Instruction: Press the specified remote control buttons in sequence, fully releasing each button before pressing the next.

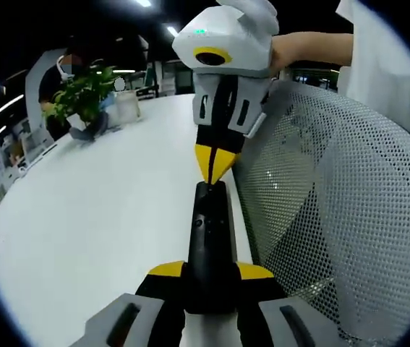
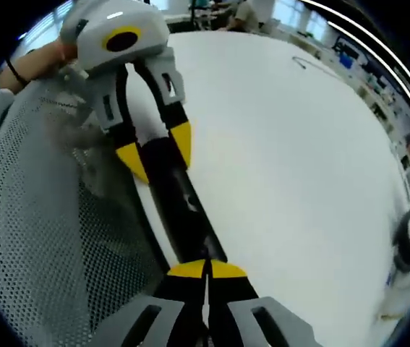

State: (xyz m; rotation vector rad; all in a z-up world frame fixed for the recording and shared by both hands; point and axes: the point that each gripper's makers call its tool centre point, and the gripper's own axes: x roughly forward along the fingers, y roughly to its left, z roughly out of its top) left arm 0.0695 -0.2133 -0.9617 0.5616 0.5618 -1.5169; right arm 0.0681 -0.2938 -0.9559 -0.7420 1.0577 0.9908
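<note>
Seemingly unlabelled, remote [image 1: 208,246] clamped by left gripper [image 1: 210,273]; right gripper [image 2: 207,269] closed.

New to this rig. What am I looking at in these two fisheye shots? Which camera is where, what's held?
No robot: a person carries hand-held tongs, each with its own camera looking along the jaws. In the left gripper view, the left tongs clamp one end of a black remote control over a white table; the right tongs meet its far end, jaws together. The right gripper view shows the same from the other end: right tongs, left tongs. A mesh chair back stands beside; a potted plant sits farther off.
</note>
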